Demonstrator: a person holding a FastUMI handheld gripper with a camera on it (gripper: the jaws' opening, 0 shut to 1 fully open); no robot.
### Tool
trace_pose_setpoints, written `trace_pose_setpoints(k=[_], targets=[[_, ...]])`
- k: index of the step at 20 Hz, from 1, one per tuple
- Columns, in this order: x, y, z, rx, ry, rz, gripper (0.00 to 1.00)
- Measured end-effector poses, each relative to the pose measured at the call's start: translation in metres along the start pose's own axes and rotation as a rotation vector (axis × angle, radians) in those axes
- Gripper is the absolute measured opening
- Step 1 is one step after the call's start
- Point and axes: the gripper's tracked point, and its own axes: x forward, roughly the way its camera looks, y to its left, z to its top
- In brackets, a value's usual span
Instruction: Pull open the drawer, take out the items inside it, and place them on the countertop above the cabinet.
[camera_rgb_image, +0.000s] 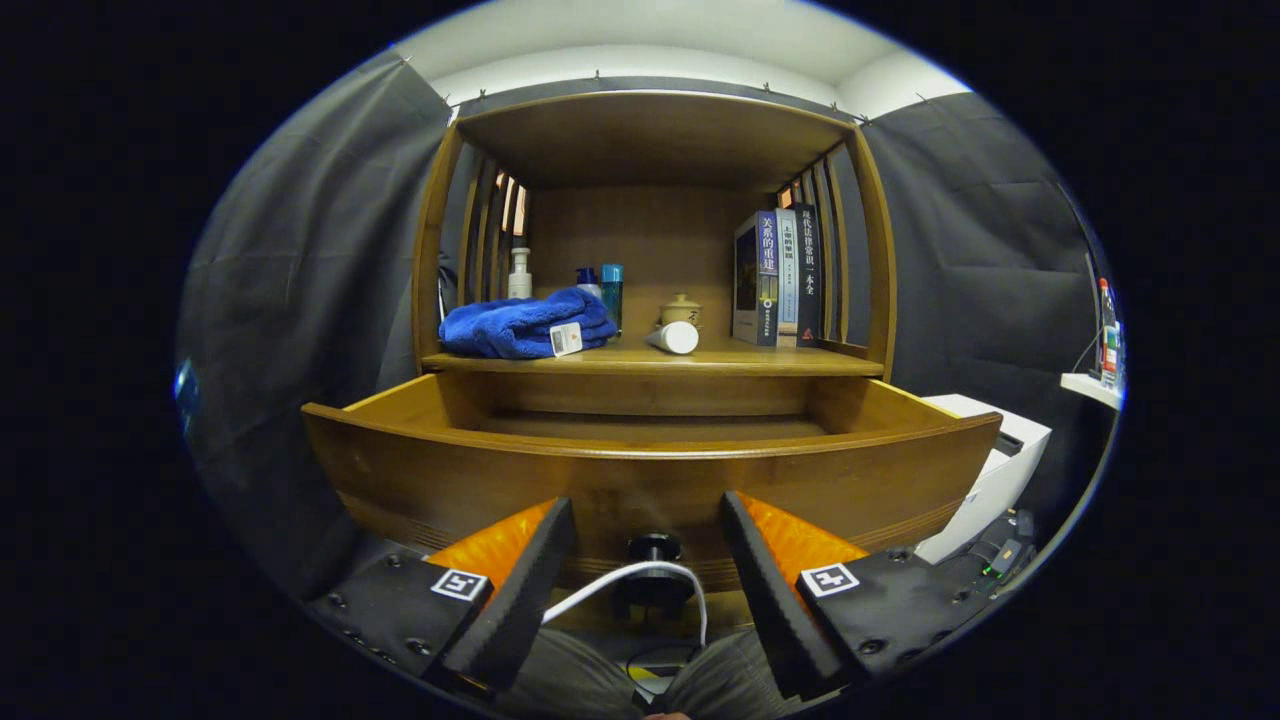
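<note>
The curved brown wooden drawer (650, 470) stands pulled out across mid-frame, its interior hidden behind the front; its dark round knob (653, 548) sits between the spread, empty gripper (648, 535) fingers; countertop (700, 358) lies above, beyond.

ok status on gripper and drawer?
Gripper open, fingers either side of drawer knob. Drawer pulled out. Blue towel on countertop. Nothing blocking.
</note>
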Motion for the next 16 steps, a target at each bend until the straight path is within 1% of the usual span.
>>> trace_pose_setpoints(k=[5,8,16], targets=[[0.007,0.002,0.002,0.015,-0.014,0.007,0.99],[0.023,0.001,0.005,0.049,0.002,0.017,0.99],[0.072,0.001,0.018,0.043,0.008,0.016,0.99]])
